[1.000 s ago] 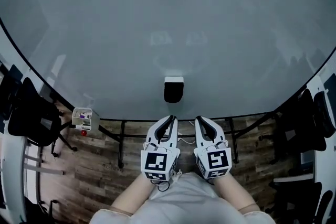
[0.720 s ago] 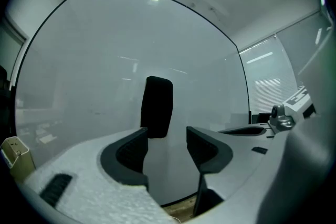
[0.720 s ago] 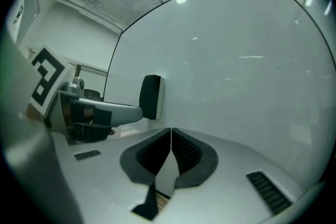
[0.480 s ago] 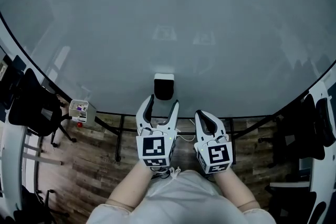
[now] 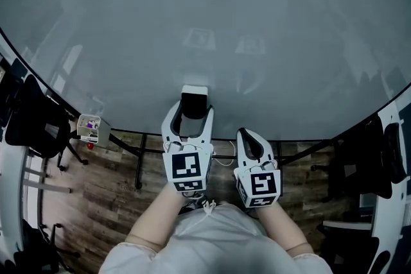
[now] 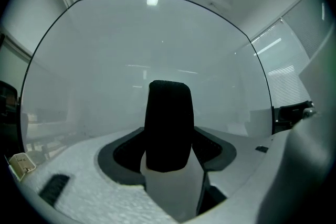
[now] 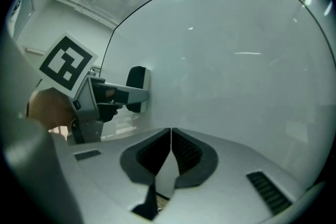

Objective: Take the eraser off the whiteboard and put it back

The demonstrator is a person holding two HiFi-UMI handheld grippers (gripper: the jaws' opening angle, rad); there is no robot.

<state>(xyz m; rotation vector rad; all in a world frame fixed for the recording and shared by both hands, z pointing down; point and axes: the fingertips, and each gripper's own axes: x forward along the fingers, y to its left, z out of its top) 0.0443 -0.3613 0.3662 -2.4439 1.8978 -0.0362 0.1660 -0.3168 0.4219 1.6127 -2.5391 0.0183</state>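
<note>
Eraser (image 6: 168,123) is sitting on the whiteboard (image 5: 289,42), upright between my left jaws. Left tongs (image 5: 192,112) are standing wide open around it, pads not pressing on it. Right tongs (image 5: 246,137) are hanging just beside, jaws fully together, gripping nothing.

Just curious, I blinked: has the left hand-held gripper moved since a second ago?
Yes. The left hand-held gripper advanced toward the whiteboard: earlier short of the eraser, its open jaws now flank it.
</note>
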